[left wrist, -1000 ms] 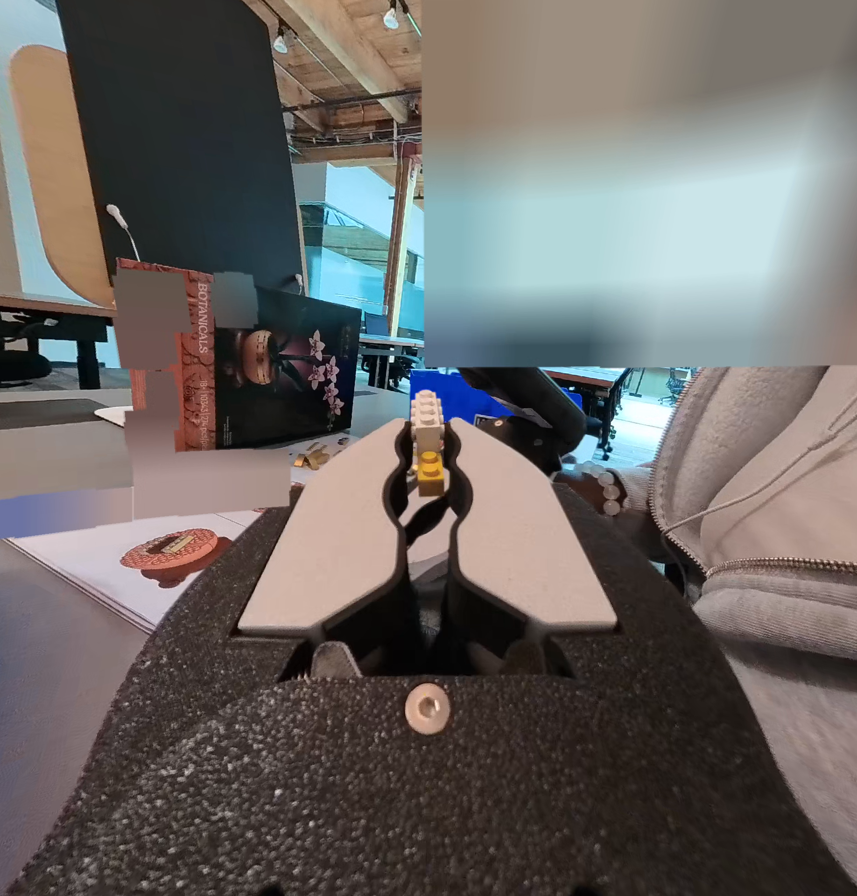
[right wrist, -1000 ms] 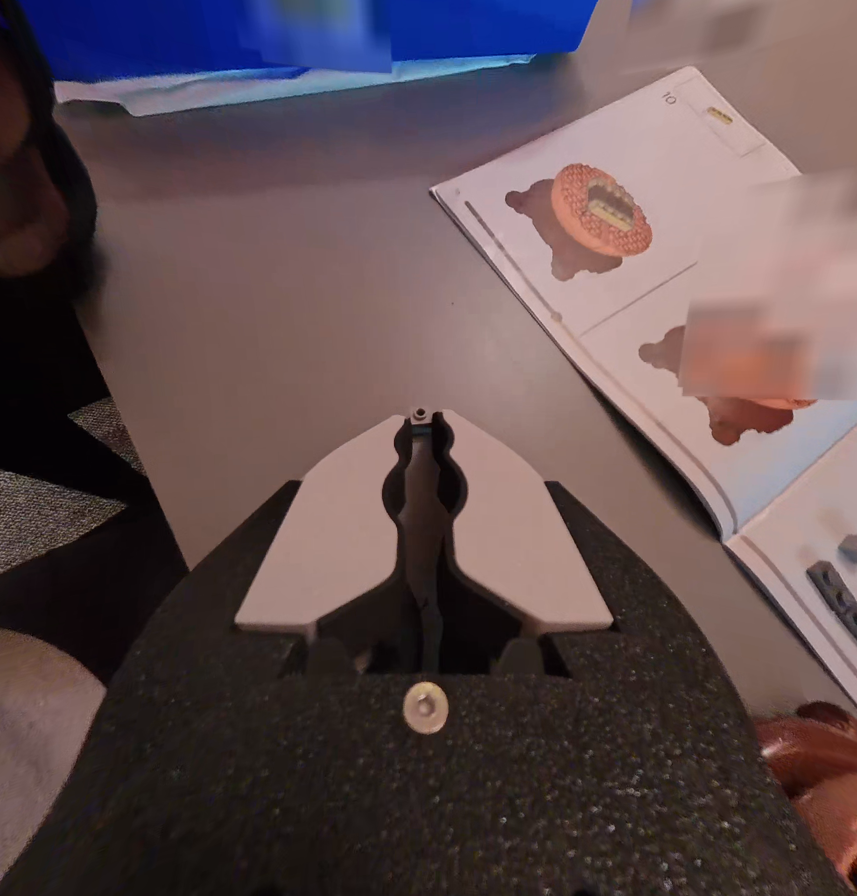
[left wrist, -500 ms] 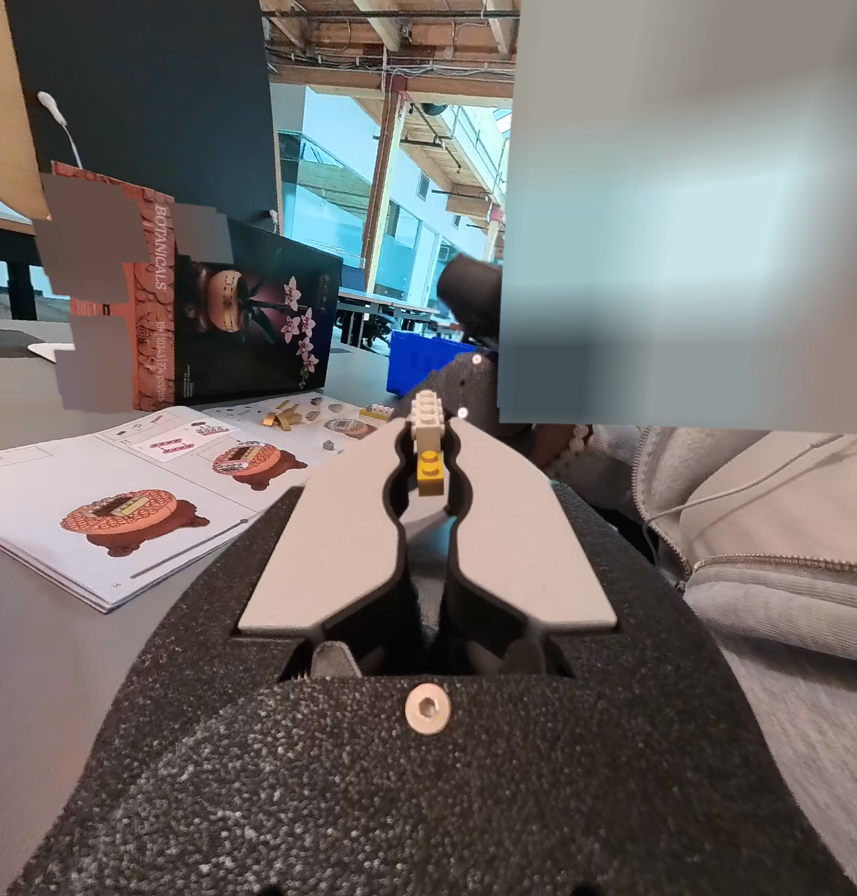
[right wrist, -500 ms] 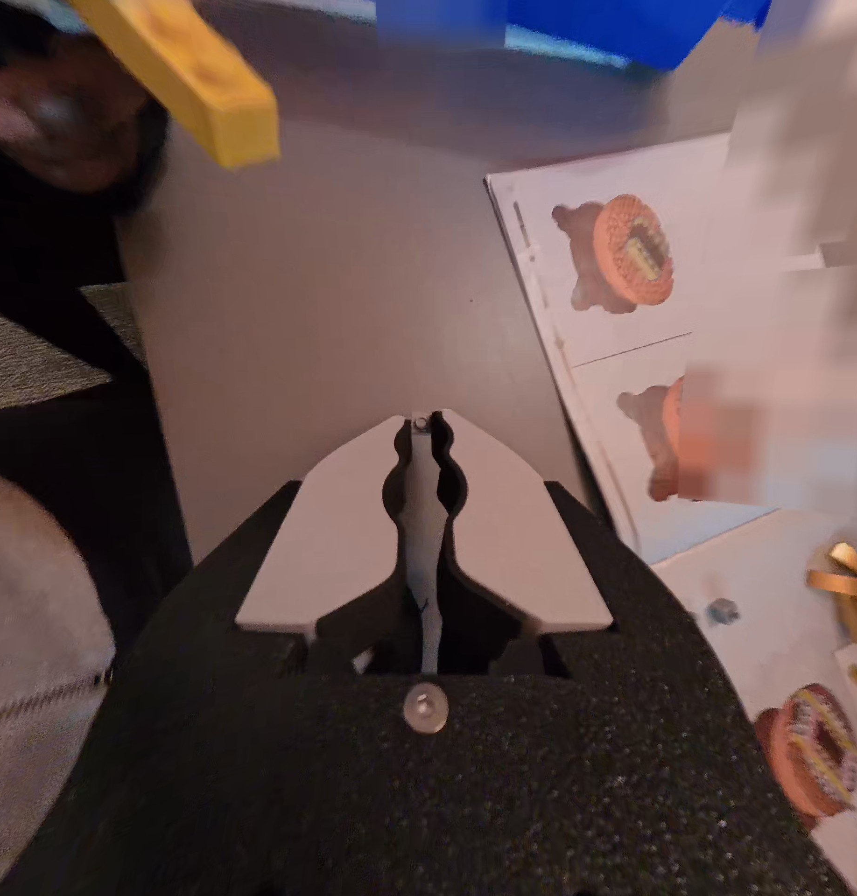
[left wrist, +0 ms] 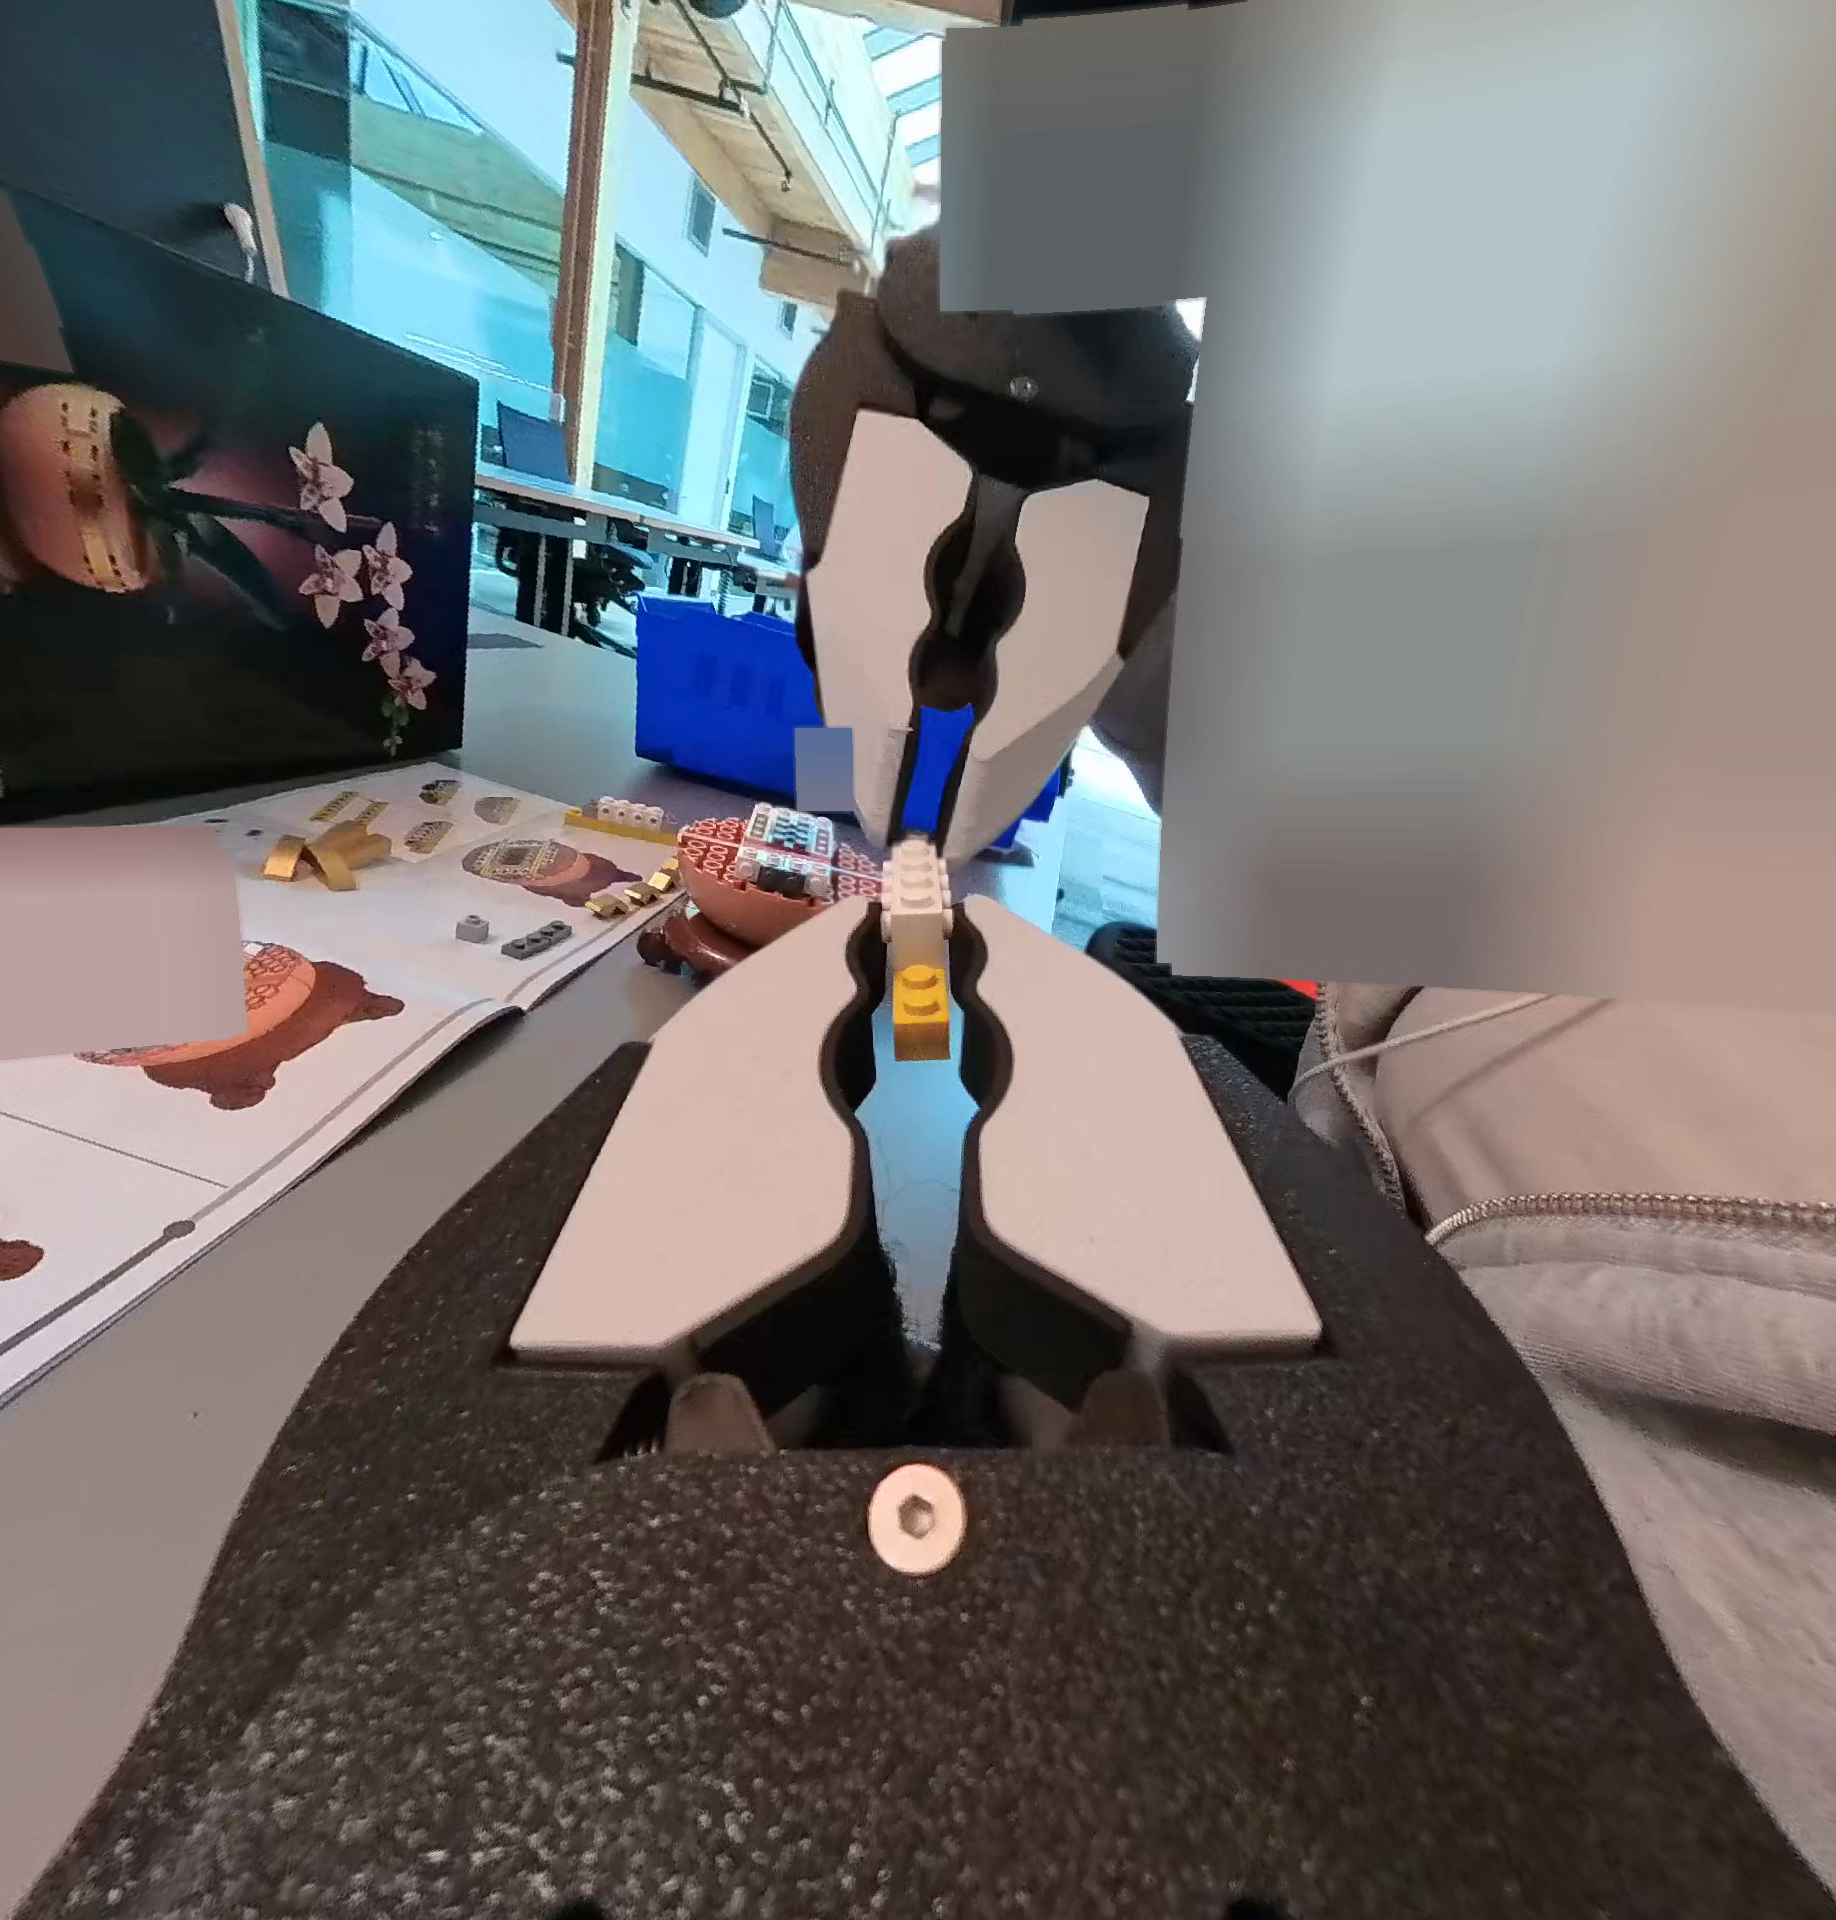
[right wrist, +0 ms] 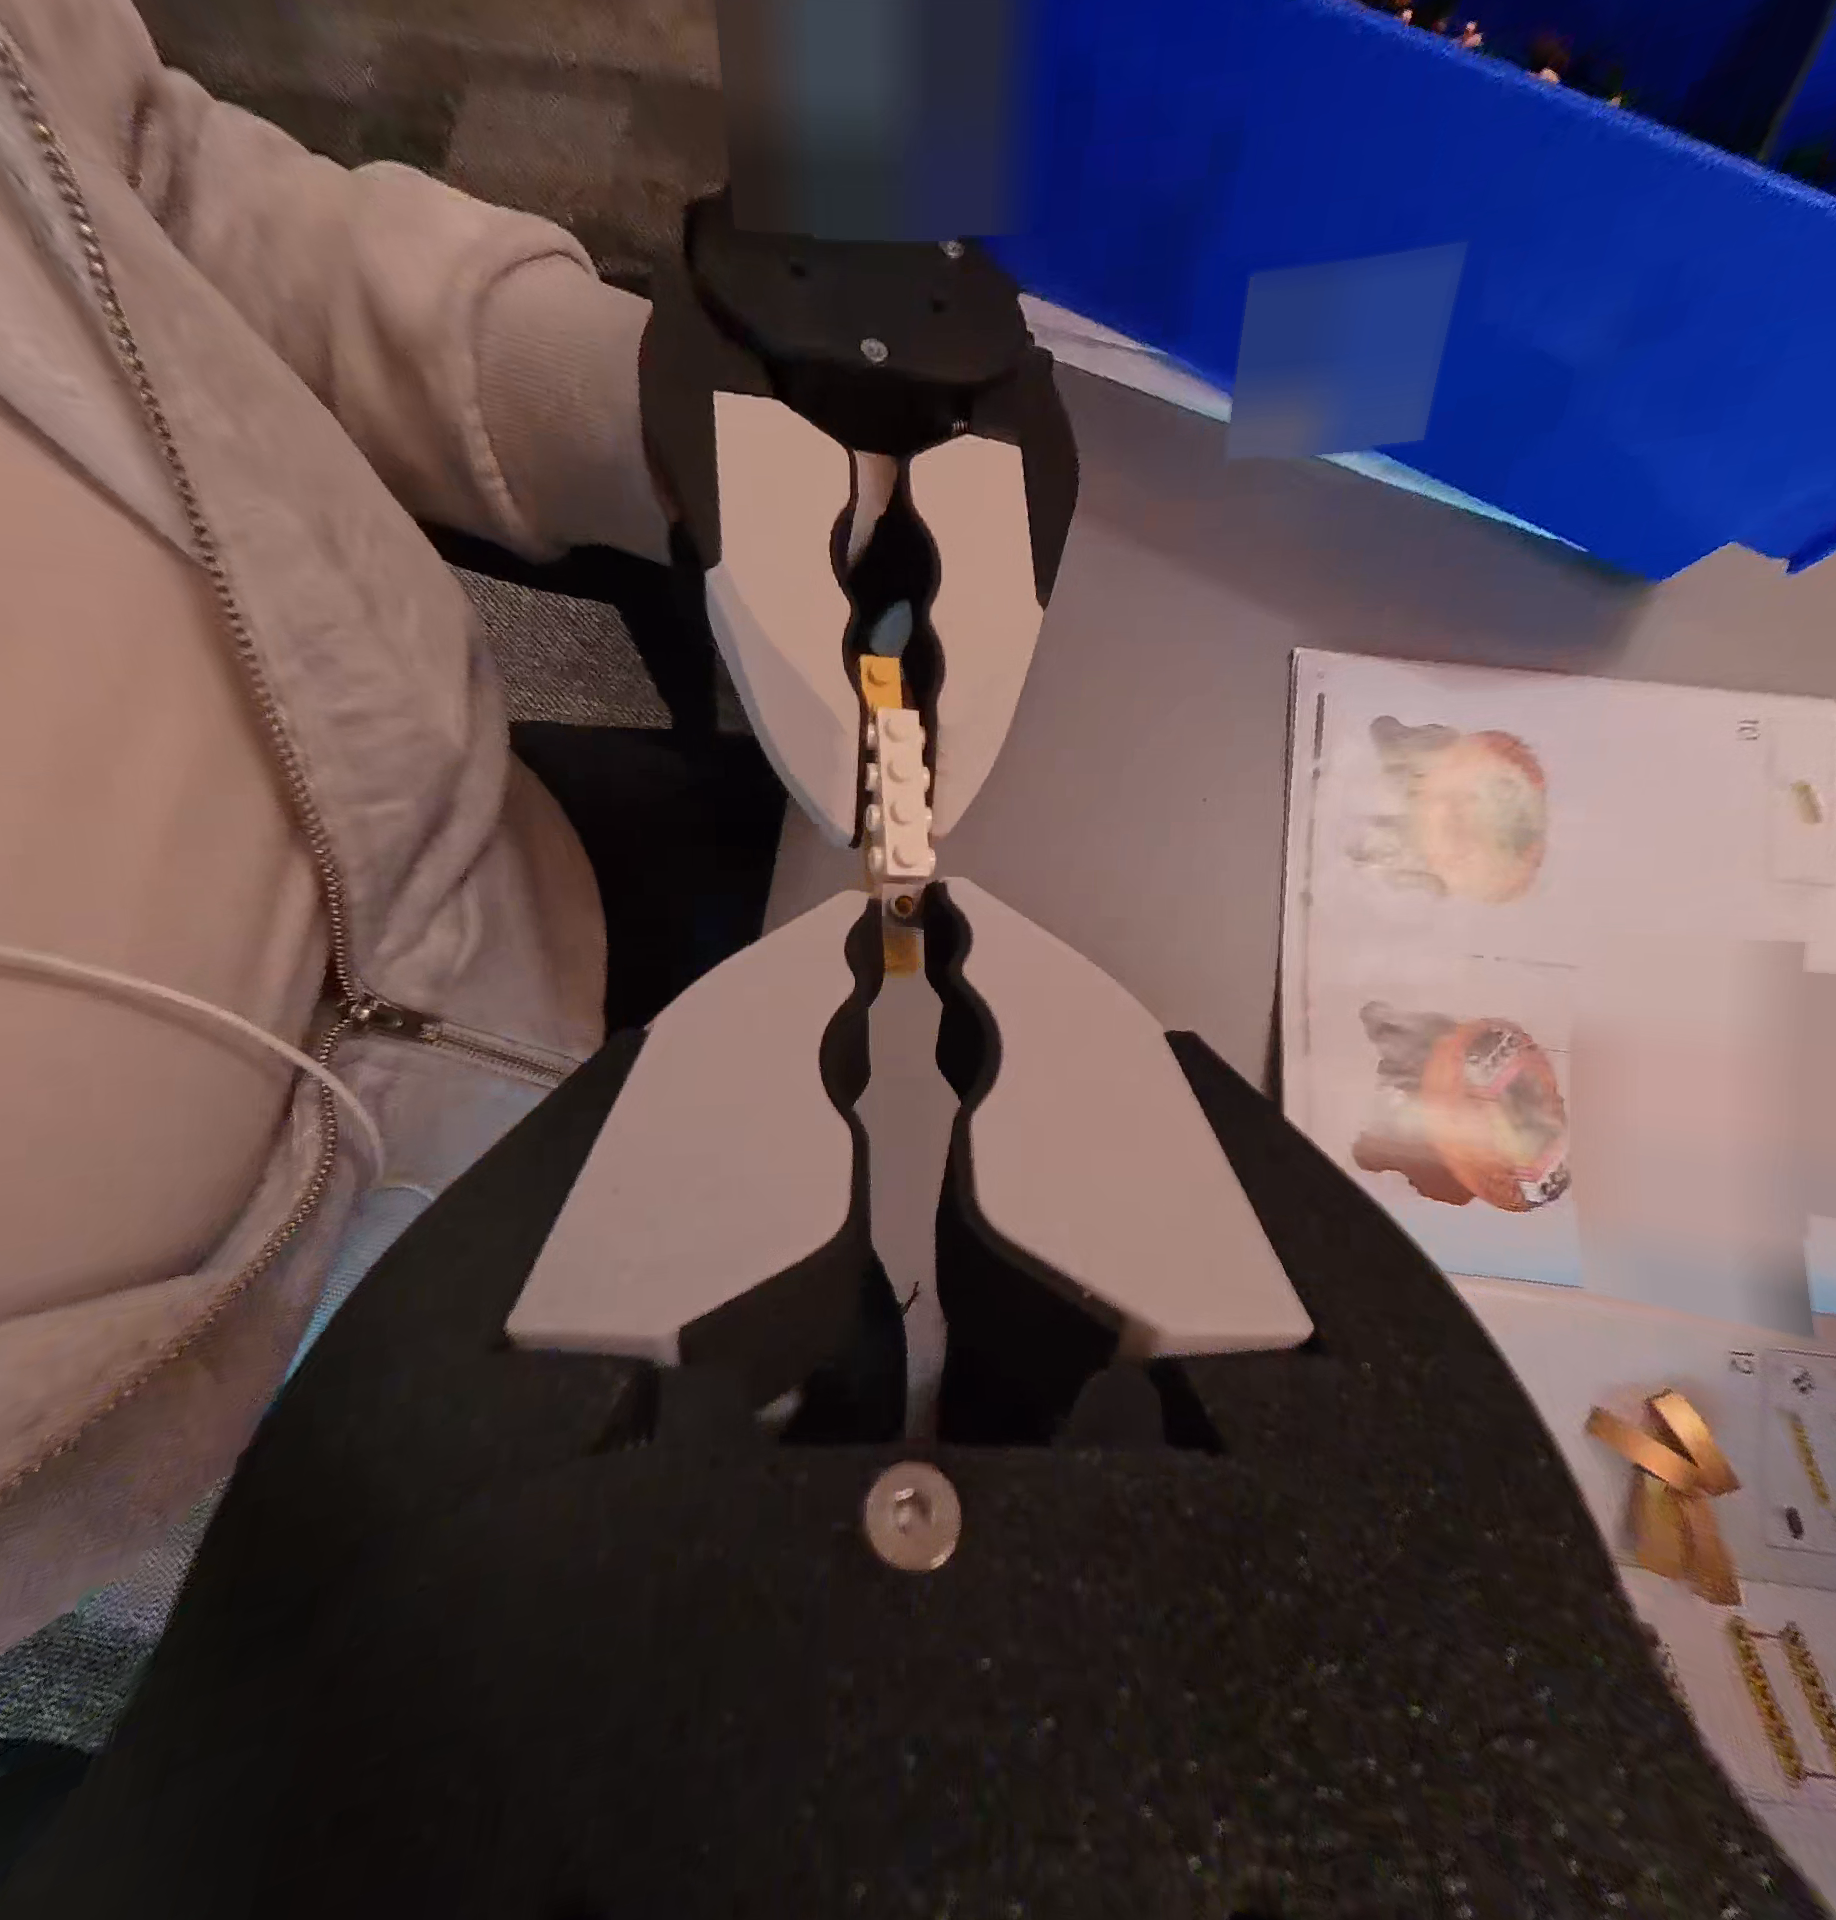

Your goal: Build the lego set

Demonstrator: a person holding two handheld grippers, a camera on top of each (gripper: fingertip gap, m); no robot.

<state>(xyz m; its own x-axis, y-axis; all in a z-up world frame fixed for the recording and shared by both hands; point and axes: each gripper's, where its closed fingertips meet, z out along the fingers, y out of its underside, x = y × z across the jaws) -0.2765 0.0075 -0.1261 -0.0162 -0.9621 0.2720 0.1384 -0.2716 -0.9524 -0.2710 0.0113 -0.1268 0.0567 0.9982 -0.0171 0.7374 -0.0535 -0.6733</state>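
Lining things up tip to tip, you had your left gripper (left wrist: 916,914) clamped on the white-and-yellow brick stack (left wrist: 919,940), long axis running straight out ahead toward your right gripper (right wrist: 898,914). That one was closed on a tiny gold piece (right wrist: 901,935), right at the stack's far end, studs facing it.

The gripper (left wrist: 916,914) body is rough black plastic with smooth matt grey fingers (left wrist: 748,1122). The bricks (left wrist: 919,935) are shiny plastic. The booklet (left wrist: 301,997) is smooth paper. The hoodie (left wrist: 1620,1247) is soft cloth.
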